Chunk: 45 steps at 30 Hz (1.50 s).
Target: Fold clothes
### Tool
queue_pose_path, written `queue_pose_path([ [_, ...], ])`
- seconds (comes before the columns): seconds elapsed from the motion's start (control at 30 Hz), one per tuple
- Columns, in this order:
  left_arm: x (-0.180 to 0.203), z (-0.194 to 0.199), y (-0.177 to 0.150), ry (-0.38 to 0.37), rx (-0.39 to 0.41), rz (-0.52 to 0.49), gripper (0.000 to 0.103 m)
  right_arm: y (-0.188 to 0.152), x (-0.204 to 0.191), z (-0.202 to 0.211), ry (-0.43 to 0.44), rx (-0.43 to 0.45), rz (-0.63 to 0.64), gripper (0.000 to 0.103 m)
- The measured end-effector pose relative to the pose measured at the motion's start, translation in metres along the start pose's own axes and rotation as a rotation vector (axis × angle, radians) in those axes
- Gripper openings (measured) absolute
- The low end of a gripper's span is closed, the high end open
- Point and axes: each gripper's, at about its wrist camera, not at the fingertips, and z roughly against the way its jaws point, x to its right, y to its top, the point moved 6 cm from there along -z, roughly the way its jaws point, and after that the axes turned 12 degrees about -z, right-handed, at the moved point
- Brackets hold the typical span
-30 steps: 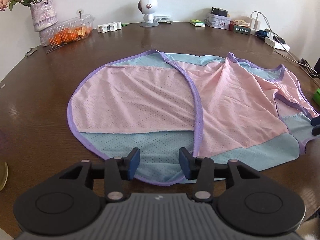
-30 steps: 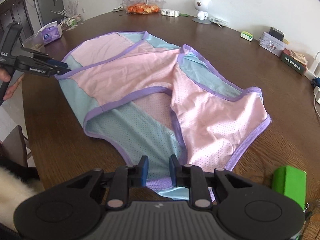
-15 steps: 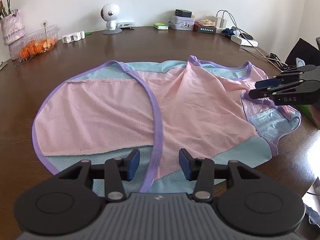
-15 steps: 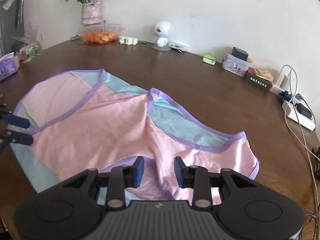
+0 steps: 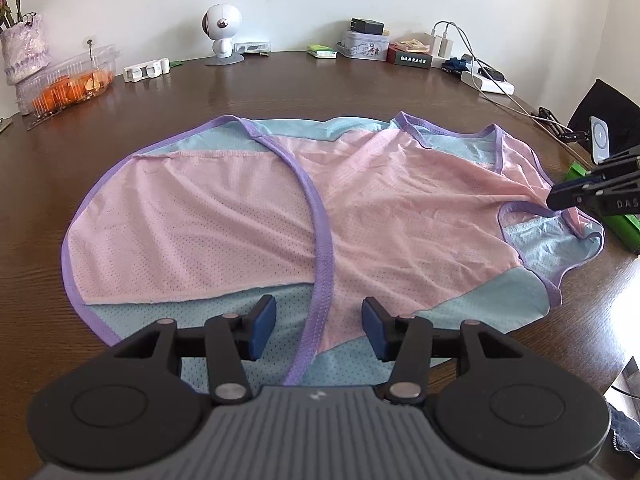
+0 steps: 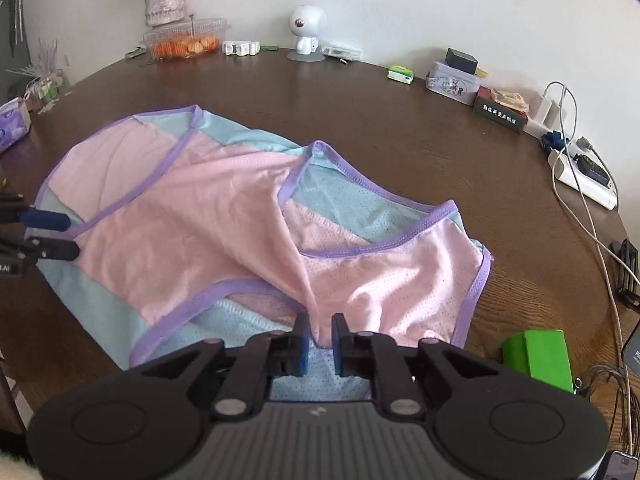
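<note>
right wrist view: the right gripper (image 6: 320,334) is closing its jaws on a raised pink fold of the garment (image 6: 224,224), spread on the table (image 6: 400,120). beyond the garment's opposite edge, the left gripper (image 5: 319,330) is opening, jaws astride the purple trim (image 5: 322,248) without pinching it.

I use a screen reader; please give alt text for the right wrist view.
The right tongs are closing on a raised fold of a pink, blue and purple-trimmed garment spread on a brown table. The left tongs reach its far-left edge.
</note>
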Motion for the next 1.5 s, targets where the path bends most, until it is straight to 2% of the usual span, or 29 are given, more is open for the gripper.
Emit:
queue_pose_path([
  [0.03, 0.001, 0.000, 0.000, -0.001, 0.003, 0.002, 0.051, 0.009, -0.004, 0.004, 0.063, 0.031, -0.032, 0.033],
  [0.07, 0.001, 0.000, 0.000, -0.003, 0.005, 0.002, 0.054, 0.020, -0.009, 0.004, 0.121, 0.060, -0.061, 0.041],
  [0.1, 0.002, -0.001, 0.000, -0.004, 0.006, -0.001, 0.055, 0.033, -0.013, 0.000, 0.167, 0.087, -0.087, 0.045],
  [0.13, 0.003, -0.001, 0.001, -0.004, 0.006, -0.007, 0.056, 0.047, -0.016, -0.011, 0.176, 0.102, -0.102, 0.042],
  [0.17, 0.003, -0.002, 0.001, -0.004, 0.007, -0.008, 0.057, 0.059, -0.017, -0.027, 0.149, 0.105, -0.113, 0.041],
  [0.23, 0.001, -0.003, 0.002, -0.003, 0.014, 0.001, 0.057, 0.078, -0.016, -0.070, 0.071, 0.069, -0.141, 0.026],
  [0.37, 0.002, -0.003, 0.000, 0.009, 0.023, 0.022, 0.057, 0.090, -0.016, -0.118, 0.075, 0.008, -0.196, 0.021],
  [0.43, 0.003, -0.003, 0.001, 0.015, 0.020, 0.024, 0.057, 0.085, -0.016, -0.124, 0.082, -0.004, -0.212, 0.000],
  [0.53, 0.004, -0.004, 0.002, 0.021, 0.006, 0.009, 0.057, 0.076, -0.016, -0.108, 0.043, 0.021, -0.163, 0.000],
  [0.67, 0.004, -0.004, 0.002, 0.021, -0.002, -0.011, 0.057, 0.071, 0.006, -0.094, -0.030, 0.059, -0.188, 0.000],
  [0.73, 0.003, -0.004, 0.002, 0.017, -0.005, -0.014, 0.057, 0.068, 0.013, -0.090, -0.028, 0.069, -0.213, 0.014],
  [0.87, -0.002, -0.001, 0.001, 0.010, -0.011, 0.022, 0.057, 0.041, 0.026, -0.047, 0.049, 0.098, -0.226, 0.028],
  [0.93, -0.004, 0.000, -0.001, 0.013, -0.007, 0.035, 0.057, 0.020, 0.038, -0.032, 0.007, 0.104, -0.260, 0.034],
  [1.03, -0.007, 0.005, -0.001, -0.015, 0.017, 0.058, 0.055, -0.006, 0.041, -0.028, -0.038, 0.096, -0.240, 0.034],
  [1.1, -0.009, 0.010, 0.000, -0.051, 0.040, 0.077, 0.055, -0.014, 0.039, -0.033, -0.030, 0.089, -0.254, 0.032],
  [1.13, -0.009, 0.012, 0.001, -0.065, 0.047, 0.084, 0.053, -0.017, 0.037, -0.035, -0.044, 0.100, -0.249, 0.021],
  [1.17, -0.008, 0.011, 0.002, -0.072, 0.047, 0.087, 0.048, -0.019, 0.036, -0.035, -0.077, 0.109, -0.234, 0.009],
  [1.2, -0.006, 0.008, 0.003, -0.067, 0.035, 0.093, 0.042, -0.020, 0.036, -0.034, -0.115, 0.113, -0.219, 0.000],
  [1.23, -0.006, 0.005, 0.003, -0.057, 0.019, 0.098, 0.030, -0.021, 0.040, -0.032, -0.137, 0.113, -0.229, 0.000],
  [1.27, -0.007, 0.002, 0.003, -0.045, 0.009, 0.103, 0.027, -0.021, 0.047, -0.028, -0.146, 0.115, -0.259, 0.000],
  [1.33, -0.009, -0.001, 0.009, -0.052, 0.014, 0.127, 0.027, -0.020, 0.059, -0.019, -0.160, 0.133, -0.273, 0.001],
  [1.37, -0.010, -0.003, 0.017, -0.066, 0.027, 0.143, 0.031, -0.019, 0.059, -0.014, -0.151, 0.145, -0.269, 0.002],
  [1.43, -0.011, -0.011, 0.038, -0.077, 0.052, 0.163, 0.041, -0.016, 0.054, -0.006, -0.108, 0.170, -0.256, 0.010],
  [1.5, -0.006, -0.027, 0.059, -0.050, 0.045, 0.141, 0.042, -0.017, 0.041, -0.007, -0.062, 0.170, -0.235, 0.012],
])
